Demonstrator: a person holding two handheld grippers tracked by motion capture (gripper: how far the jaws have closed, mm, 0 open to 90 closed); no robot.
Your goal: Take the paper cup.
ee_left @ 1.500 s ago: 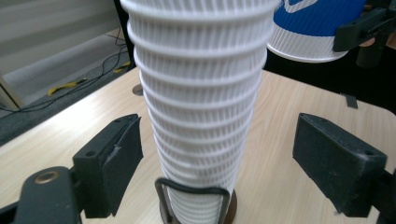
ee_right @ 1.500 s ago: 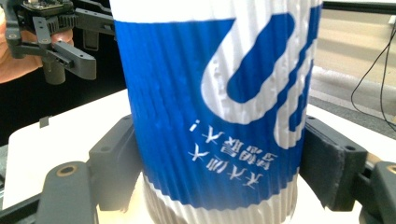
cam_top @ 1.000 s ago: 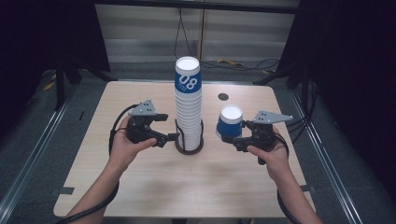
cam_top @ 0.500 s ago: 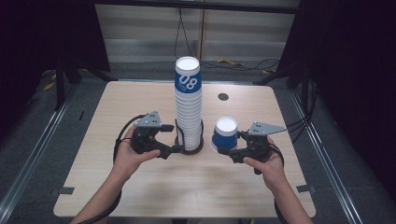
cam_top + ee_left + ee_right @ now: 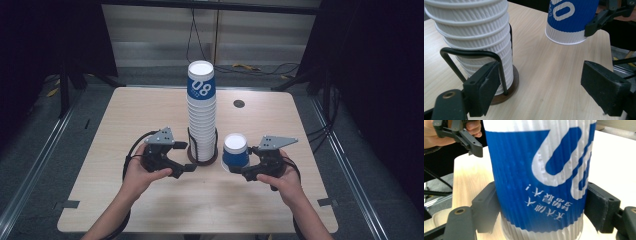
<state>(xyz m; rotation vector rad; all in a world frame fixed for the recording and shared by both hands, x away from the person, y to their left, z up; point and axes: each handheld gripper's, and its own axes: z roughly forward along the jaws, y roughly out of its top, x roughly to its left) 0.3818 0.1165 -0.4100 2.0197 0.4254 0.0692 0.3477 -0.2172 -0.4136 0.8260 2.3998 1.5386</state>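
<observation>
A tall stack of upside-down white ribbed cups [image 5: 201,117] [image 5: 479,32], topped by a blue "08" cup, stands in a black wire holder on a round brown base [image 5: 192,159] at the table's middle. My left gripper [image 5: 183,157] [image 5: 541,92] is open, its jaws beside the base on the stack's left front. Right of the stack, my right gripper [image 5: 241,167] [image 5: 541,212] is shut on a single blue-and-white cup [image 5: 235,152] [image 5: 539,177] [image 5: 569,20], held mouth down and low over the table. Whether it touches the wood I cannot tell.
The wooden table [image 5: 150,110] has a small black round grommet [image 5: 239,103] behind the stack. Tape marks sit near the front corners [image 5: 67,204] [image 5: 324,202]. Cables trail on the floor beyond the far edge.
My right gripper has carried the blue cup toward the person and lower, closer to the stack's base. The left gripper has drawn nearer too, down beside the base.
</observation>
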